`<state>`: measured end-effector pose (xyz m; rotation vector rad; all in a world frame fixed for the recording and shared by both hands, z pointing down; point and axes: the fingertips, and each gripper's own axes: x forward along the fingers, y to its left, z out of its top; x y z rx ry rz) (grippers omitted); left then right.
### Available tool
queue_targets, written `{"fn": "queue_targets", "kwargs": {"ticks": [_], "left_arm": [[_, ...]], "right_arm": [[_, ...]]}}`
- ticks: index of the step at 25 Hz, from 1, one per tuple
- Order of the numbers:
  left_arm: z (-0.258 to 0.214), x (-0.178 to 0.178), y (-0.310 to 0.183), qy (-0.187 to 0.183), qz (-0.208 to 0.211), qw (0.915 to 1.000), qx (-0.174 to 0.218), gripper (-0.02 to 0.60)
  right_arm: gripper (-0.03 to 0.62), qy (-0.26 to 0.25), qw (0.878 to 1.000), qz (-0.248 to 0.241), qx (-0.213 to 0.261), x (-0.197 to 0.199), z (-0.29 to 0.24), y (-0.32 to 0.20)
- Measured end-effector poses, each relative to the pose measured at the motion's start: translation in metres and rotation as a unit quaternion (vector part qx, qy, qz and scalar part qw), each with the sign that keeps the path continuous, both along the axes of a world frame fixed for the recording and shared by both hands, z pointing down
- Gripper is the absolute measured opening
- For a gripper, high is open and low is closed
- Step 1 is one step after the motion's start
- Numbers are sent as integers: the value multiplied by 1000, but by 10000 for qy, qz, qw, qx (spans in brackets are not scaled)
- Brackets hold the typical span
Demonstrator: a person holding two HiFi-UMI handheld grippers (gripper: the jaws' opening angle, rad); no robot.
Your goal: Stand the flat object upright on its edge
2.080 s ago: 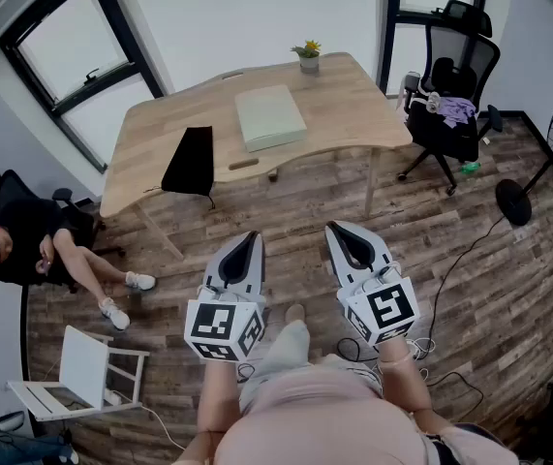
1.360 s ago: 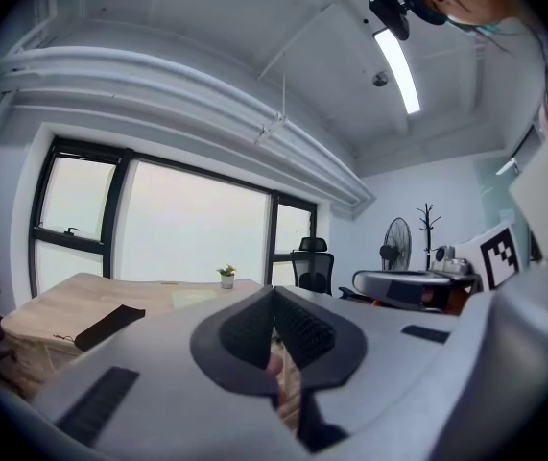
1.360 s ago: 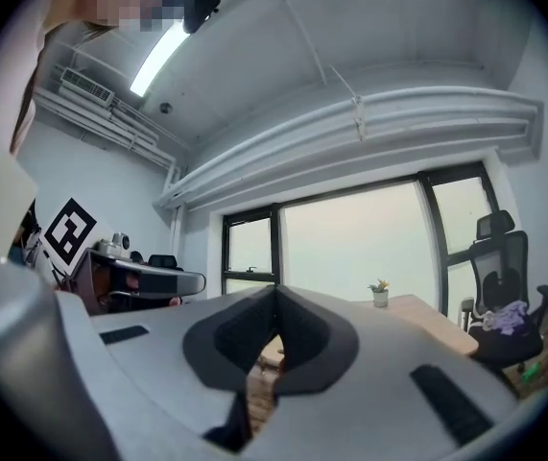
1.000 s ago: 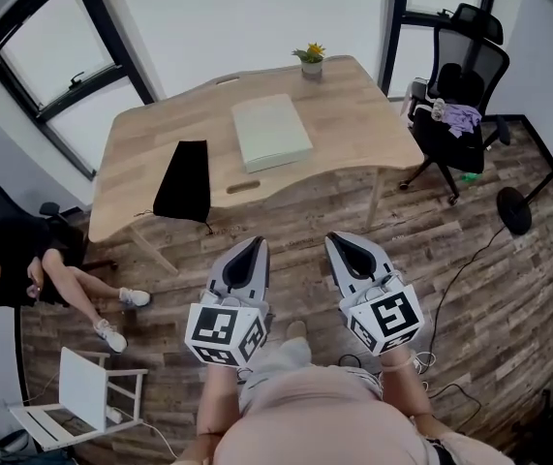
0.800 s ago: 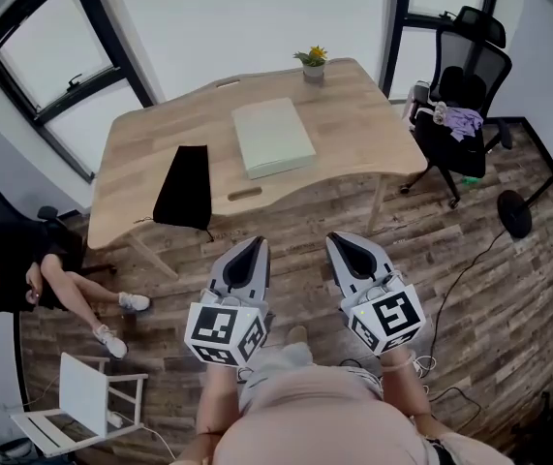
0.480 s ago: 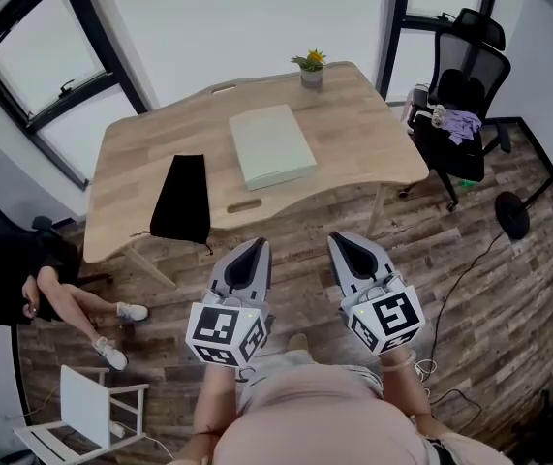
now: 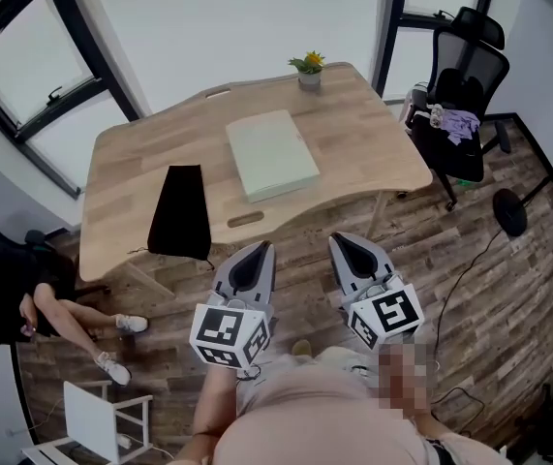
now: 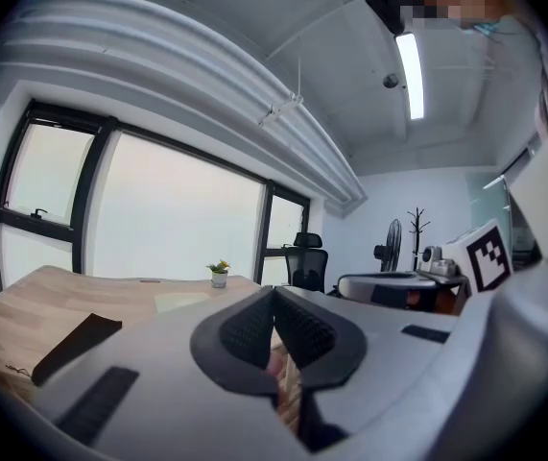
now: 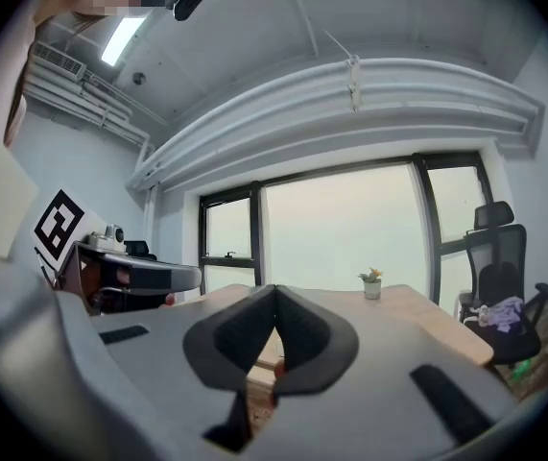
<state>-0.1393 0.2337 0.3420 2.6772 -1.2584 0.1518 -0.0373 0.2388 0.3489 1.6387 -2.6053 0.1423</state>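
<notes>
A light wooden table (image 7: 353, 153) with a wavy near edge is standing on a plank floor (image 7: 305, 235). A flat pale green box (image 7: 271, 154) is lying on its broad face near the middle of the tabletop, with its long sides running from the near edge toward the far one. To the left of it and well apart, a black drawstring pouch (image 7: 179, 211) is lying flat, its lower end reaching the near edge. A small potted plant (image 7: 308, 69) with a yellow flower is standing upright at the far edge, beyond the box.
</notes>
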Motion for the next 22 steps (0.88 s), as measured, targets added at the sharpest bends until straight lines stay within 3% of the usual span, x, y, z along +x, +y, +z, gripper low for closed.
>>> {"fn": "queue_targets", "kwargs": {"ticks": [12, 22], "left_arm": [[14, 4, -29, 19, 45, 9999, -137, 9], [21, 17, -89, -29, -141, 9998, -152, 9]], "right_arm": [[0, -28, 10000, 61, 24, 7, 6, -29], [0, -7, 10000, -6, -15, 25, 13, -92]]}}
